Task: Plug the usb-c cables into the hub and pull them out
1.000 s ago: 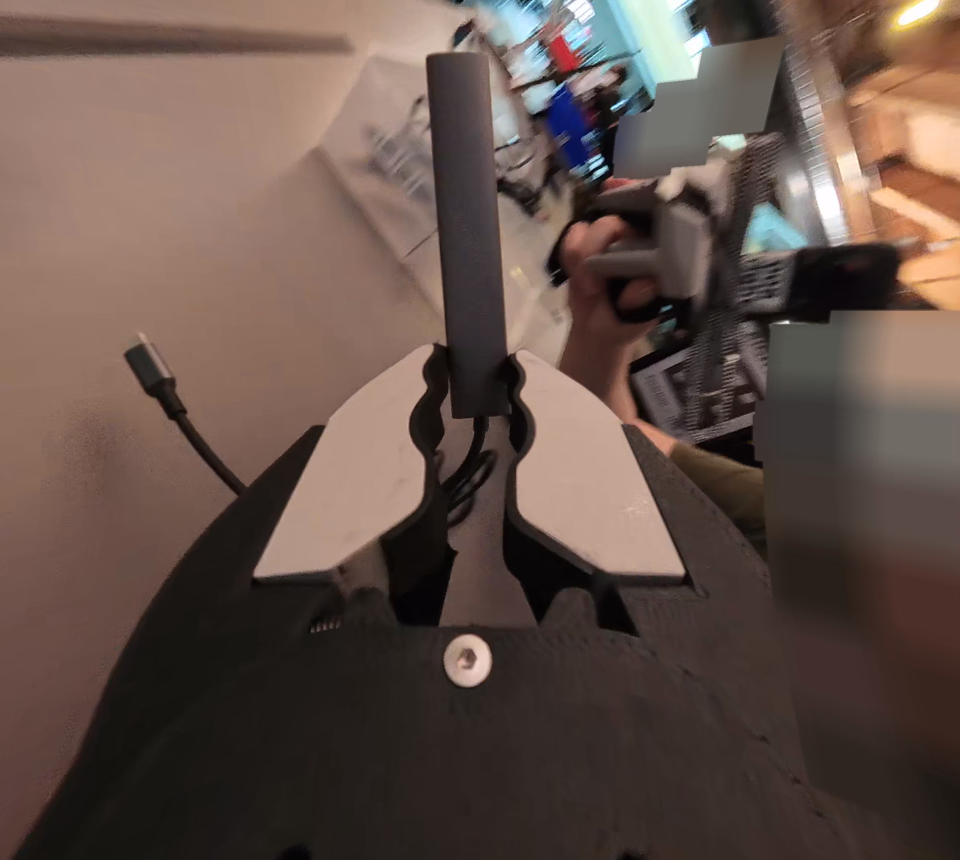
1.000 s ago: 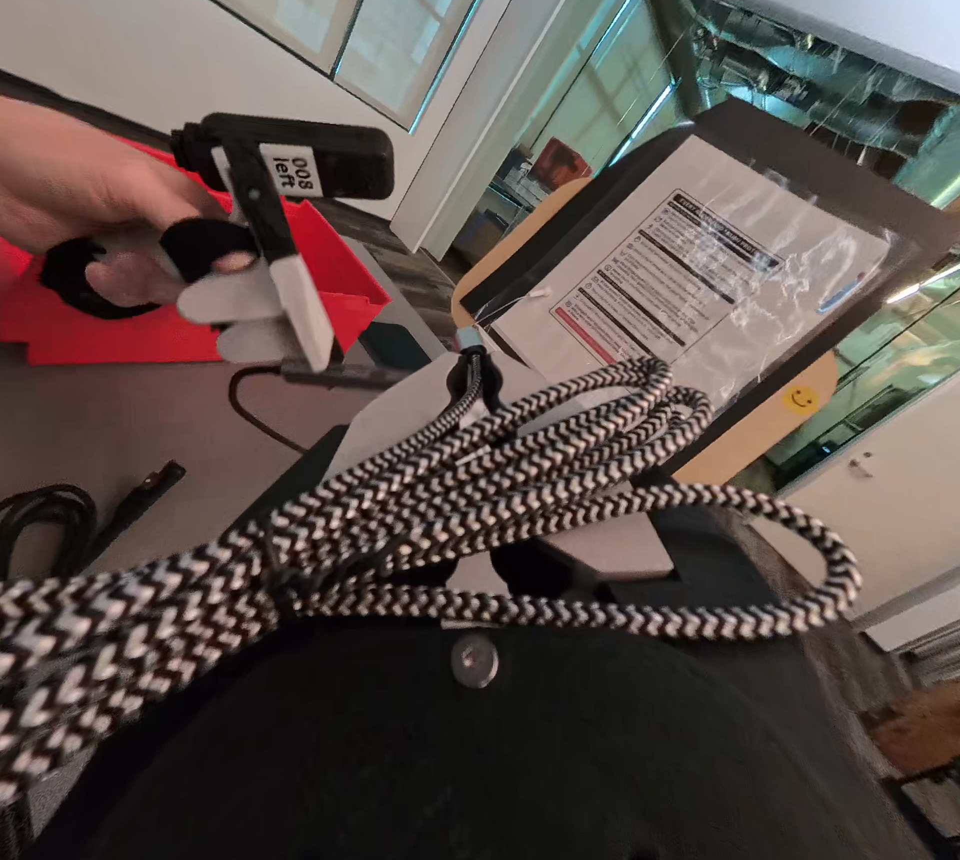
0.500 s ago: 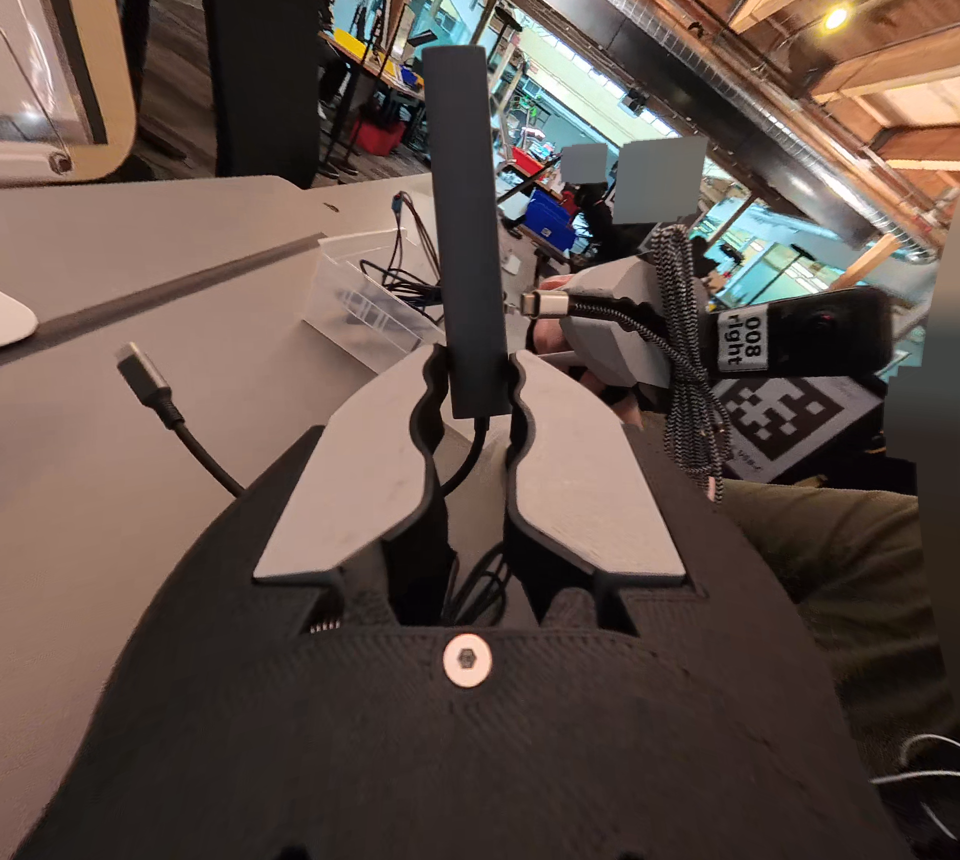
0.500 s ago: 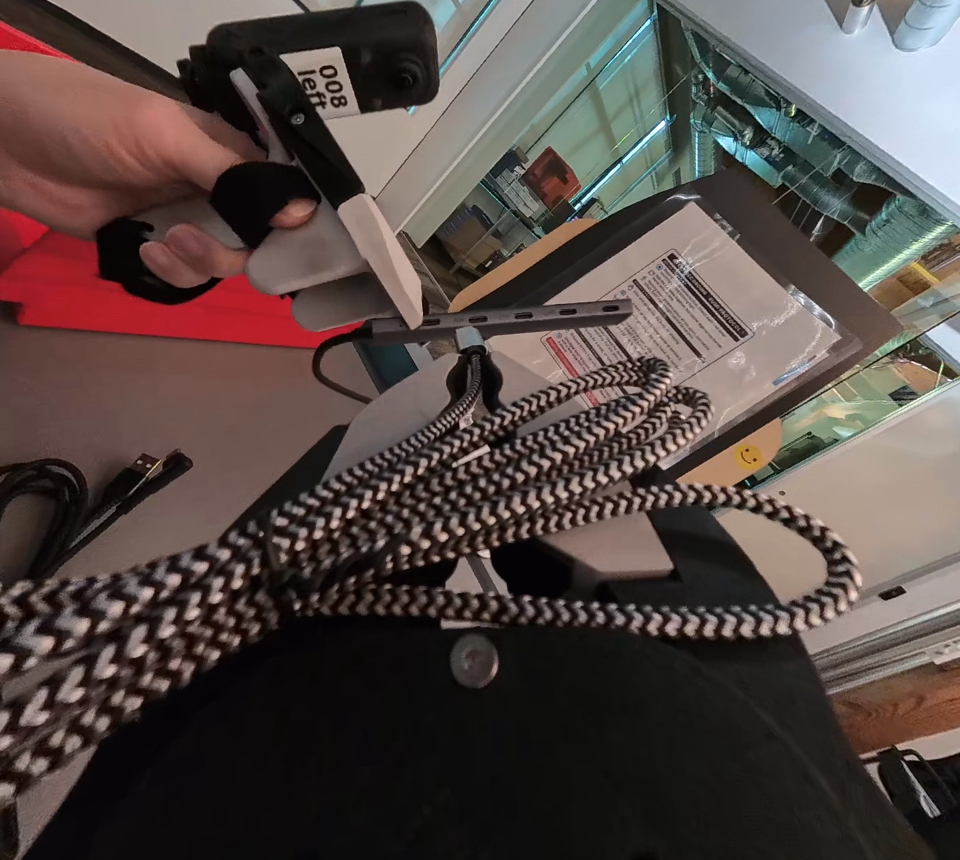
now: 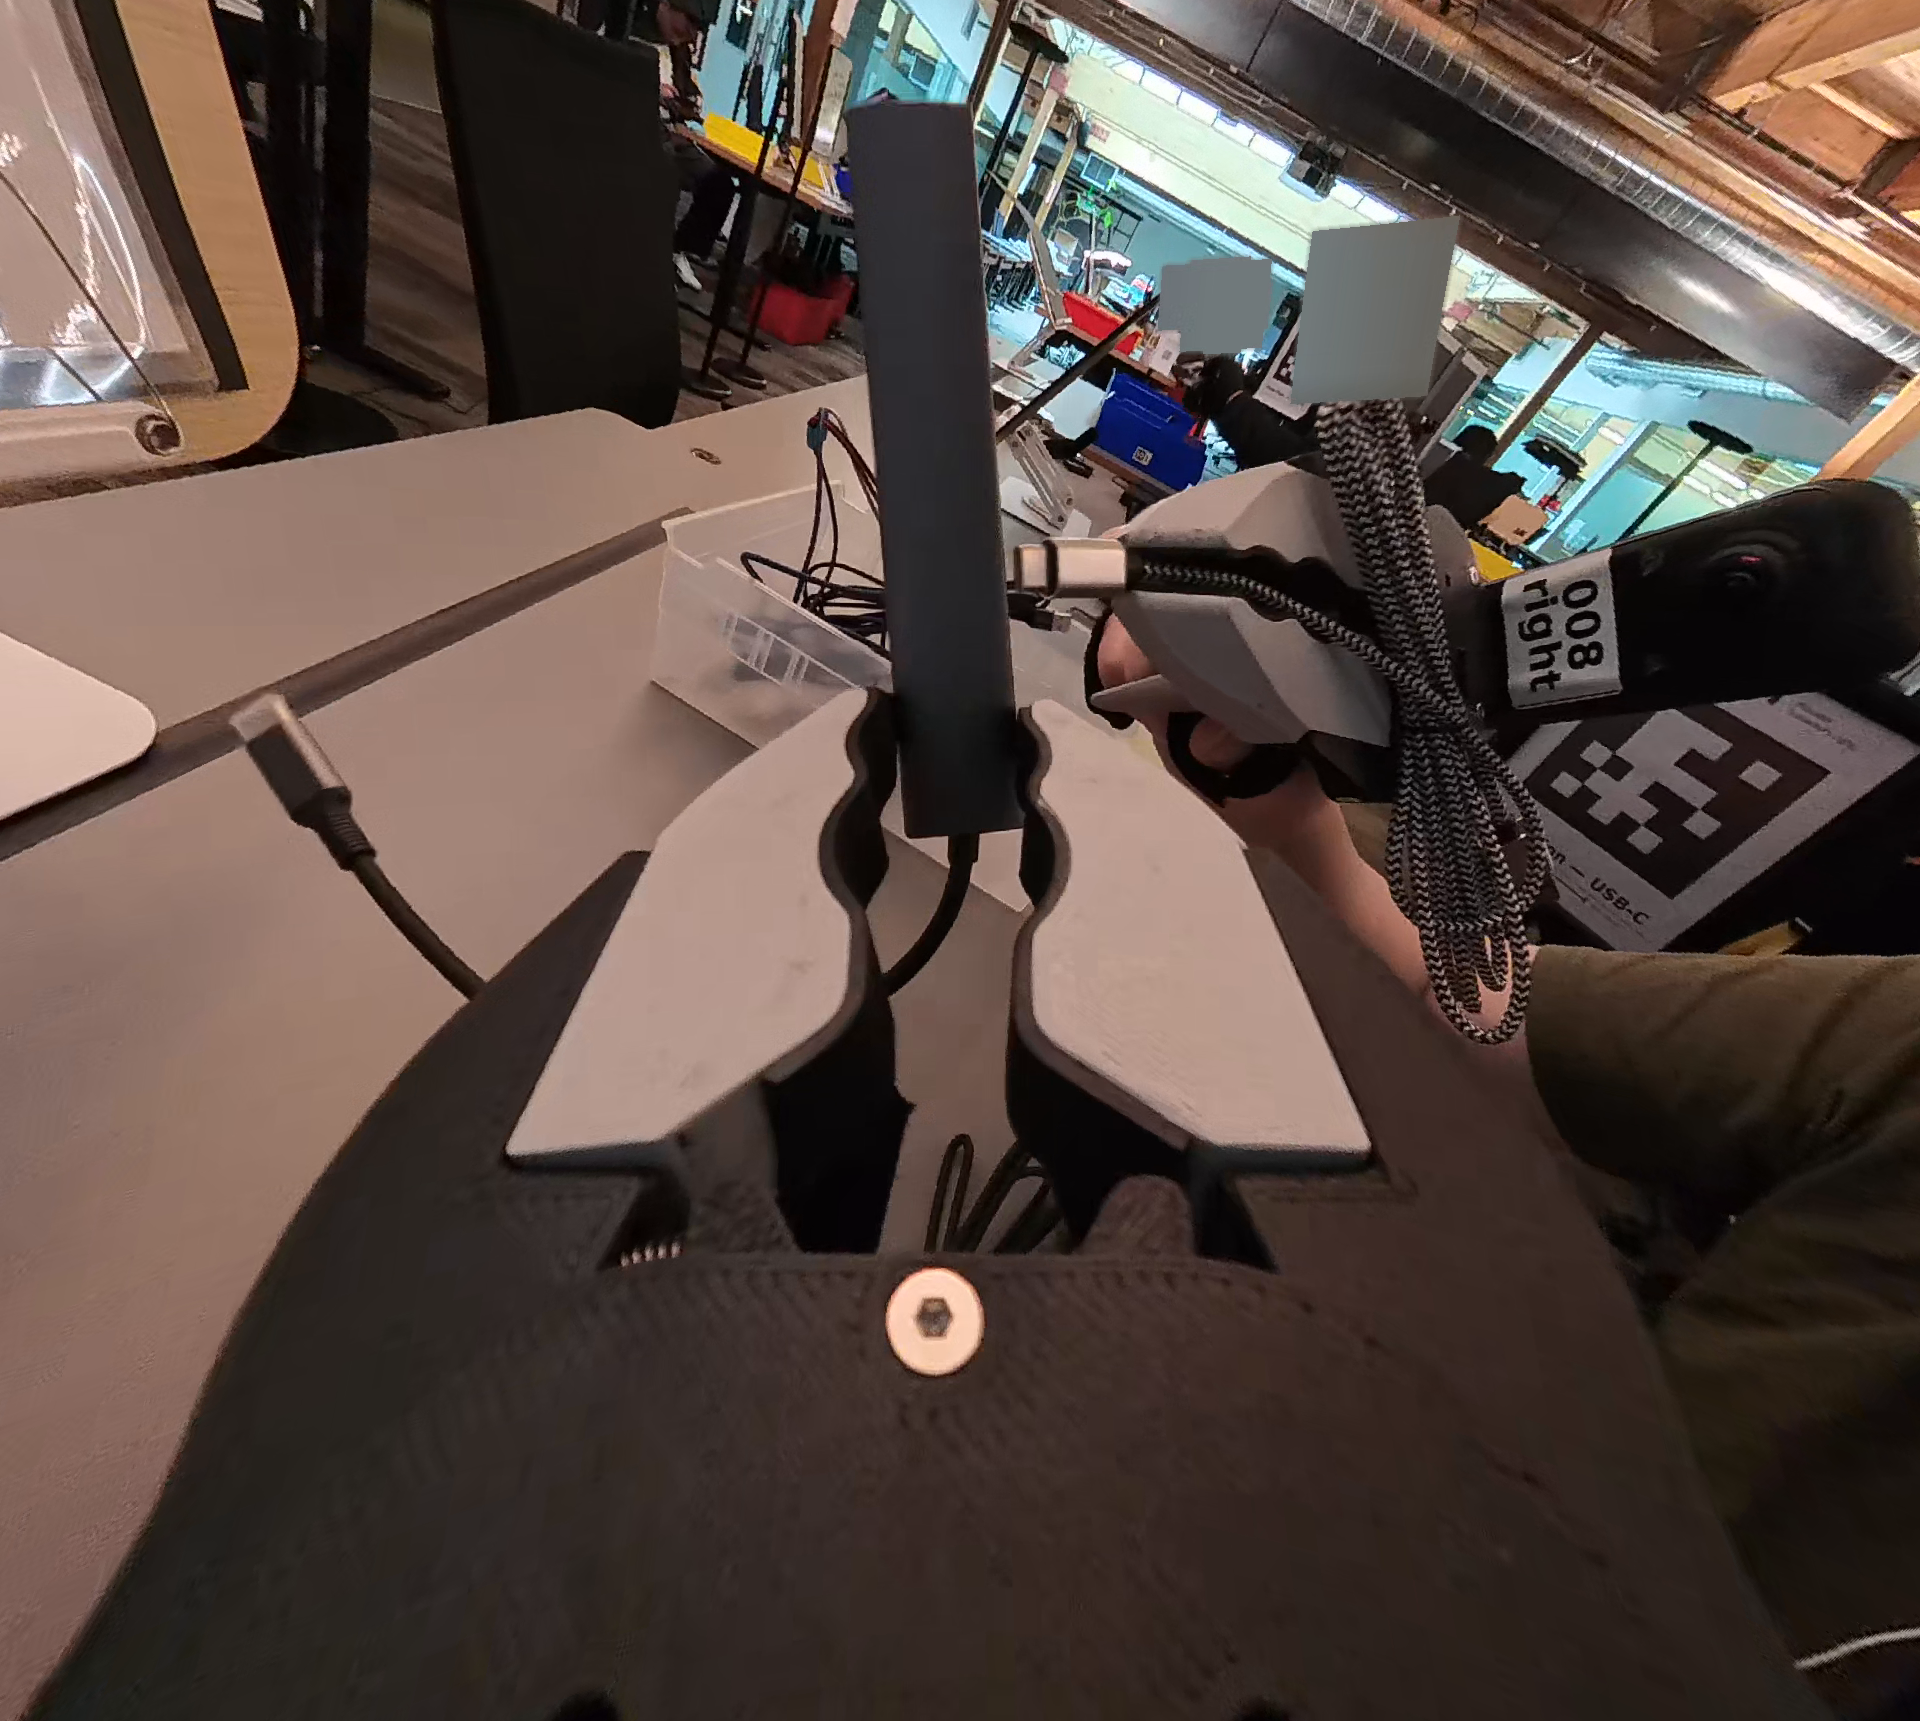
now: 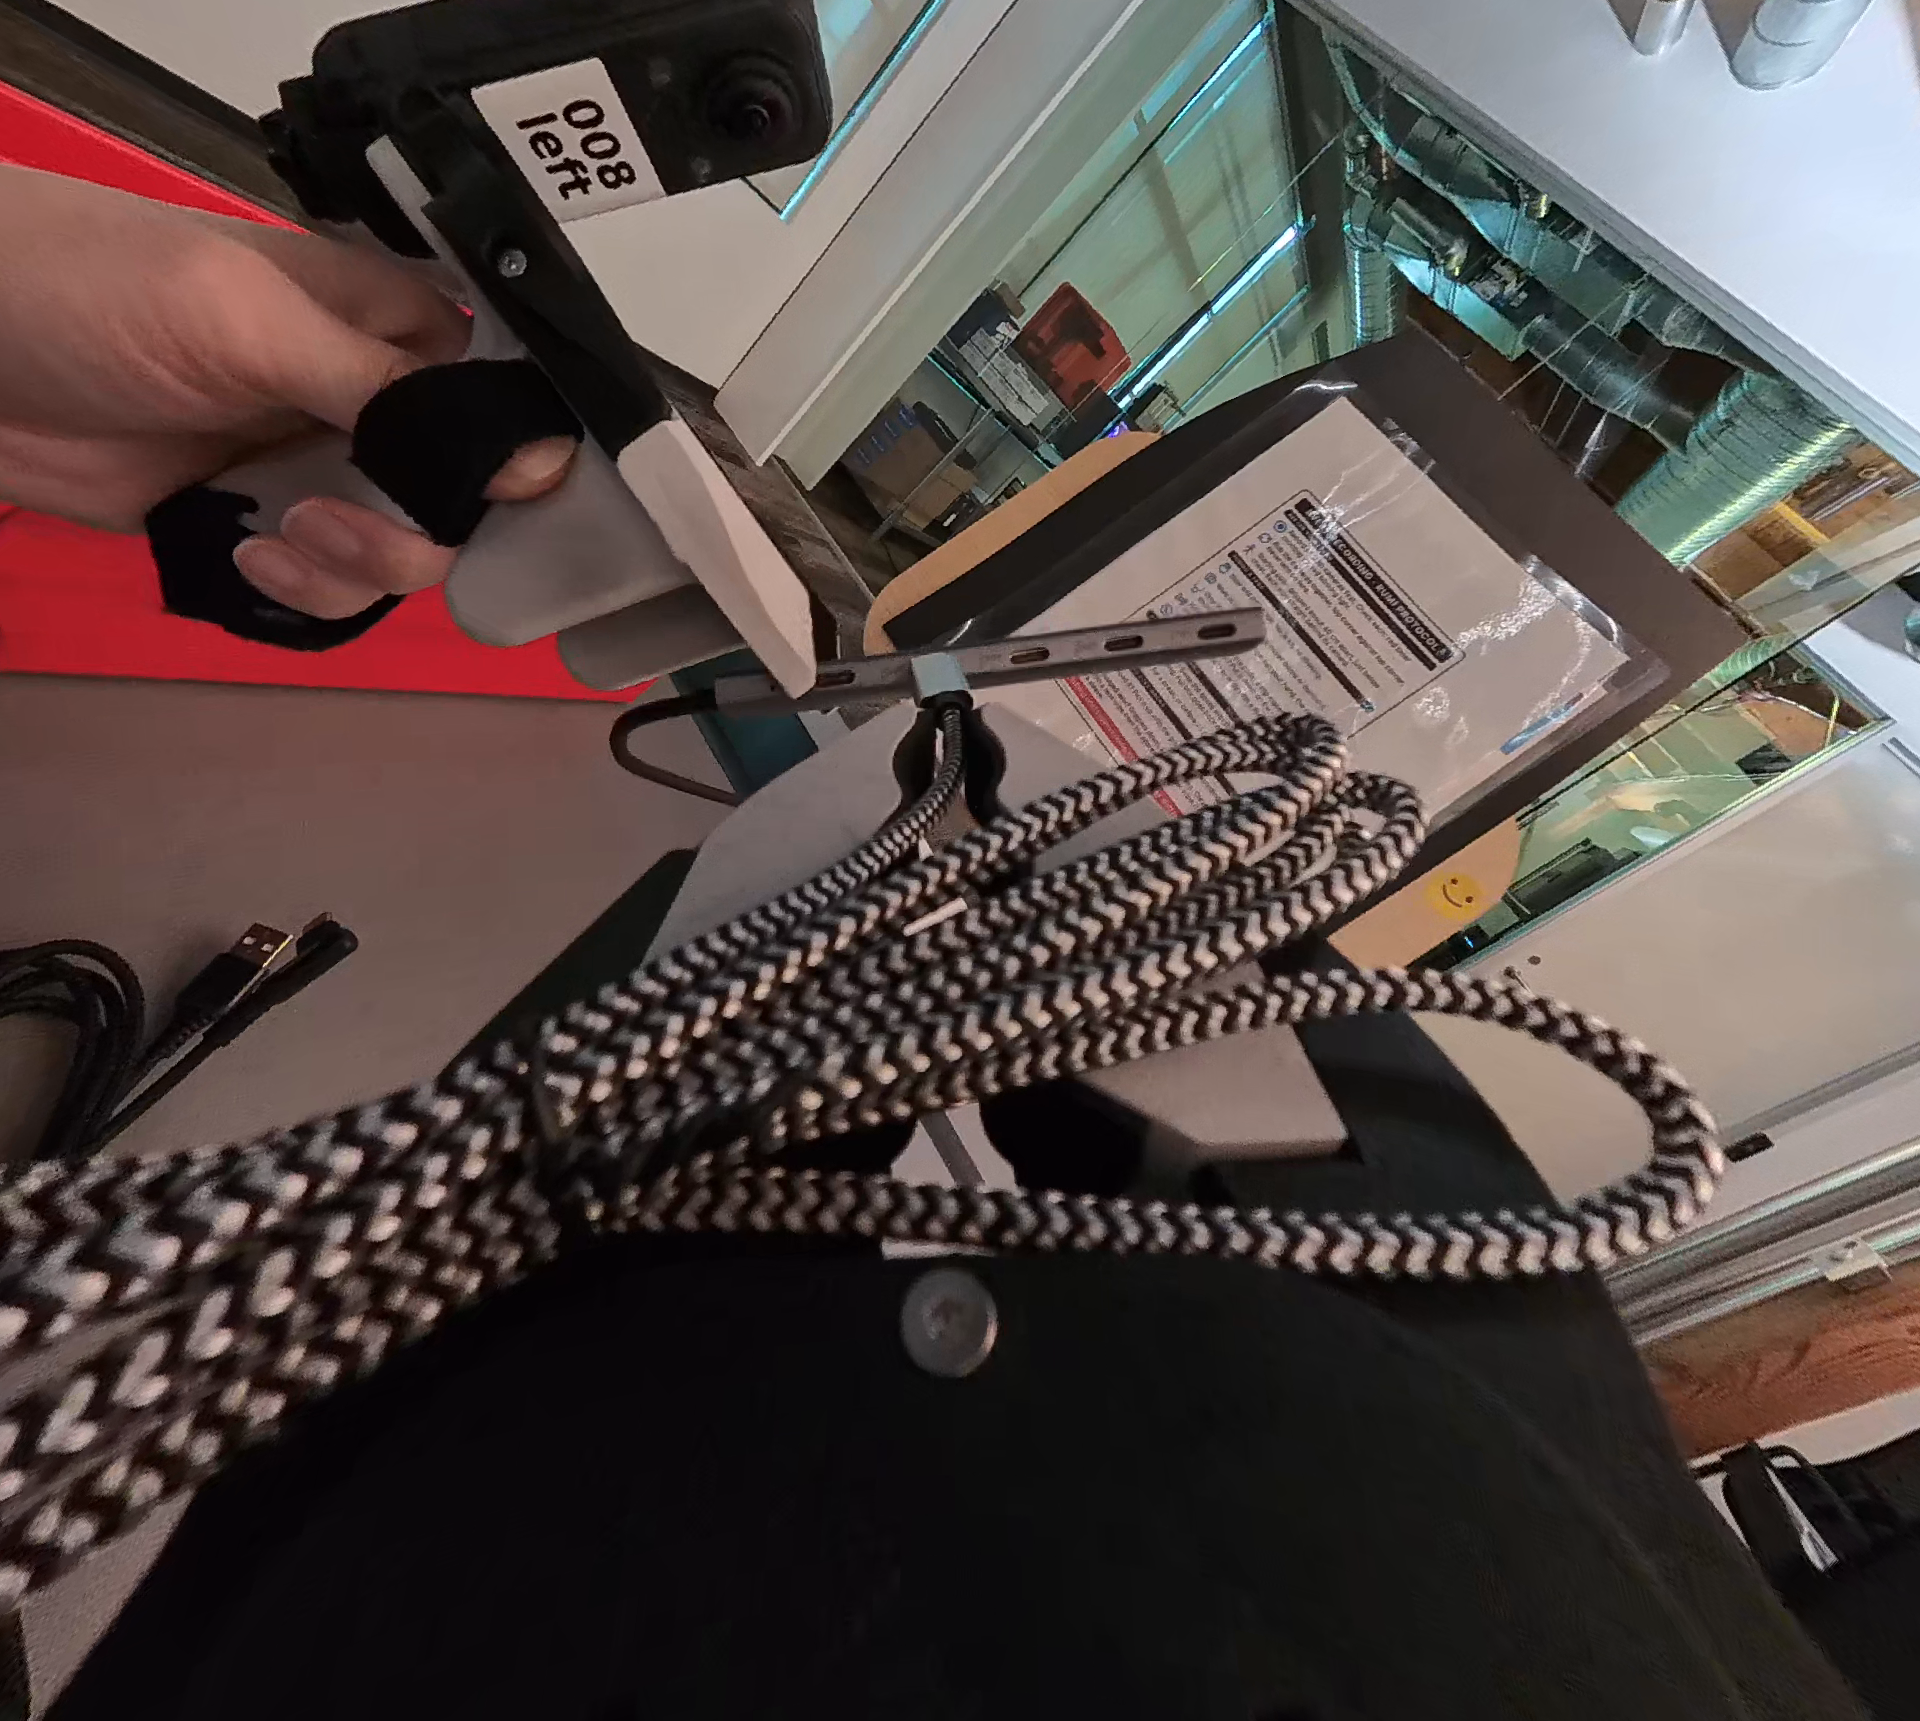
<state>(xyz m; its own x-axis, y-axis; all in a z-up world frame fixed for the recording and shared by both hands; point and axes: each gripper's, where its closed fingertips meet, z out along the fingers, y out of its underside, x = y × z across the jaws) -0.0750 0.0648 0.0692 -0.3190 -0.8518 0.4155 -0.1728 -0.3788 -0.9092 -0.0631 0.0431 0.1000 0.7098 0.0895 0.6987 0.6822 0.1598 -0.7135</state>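
My left gripper point(image 5: 956, 767) has its jaws pinched on the near end of the hub point(image 5: 930, 445), a long dark grey bar that stands straight up from between them. My right gripper point(image 6: 940, 741) has its jaws pressed on the braided cable point(image 6: 1039, 954) just behind its plug.

The grey table point(image 5: 312, 944) fills the lower left of the left wrist view. On it sits a clear plastic bin point(image 5: 748, 632) with loose wires, which my right wrist view does not show. That right view gives me a laminated sheet point(image 6: 1351, 632) behind the hub and a black cable point(image 6: 208, 996) lying on the table at the left.

The braided cable's black-and-white coils drape over my right gripper's body. From the left view they hang in a bundle below the right gripper point(image 5: 1117, 575).

From the right view I see the hub point(image 6: 1039, 658) edge-on, with its row of ports facing me, and the silver plug point(image 6: 938, 679) right at that edge. The left view shows the plug point(image 5: 1070, 570) just beside the hub's right side, its tip pointing at it; I cannot tell whether it is seated.

The hub's own lead ends in a grey connector point(image 5: 291, 752), held off the table at the left.
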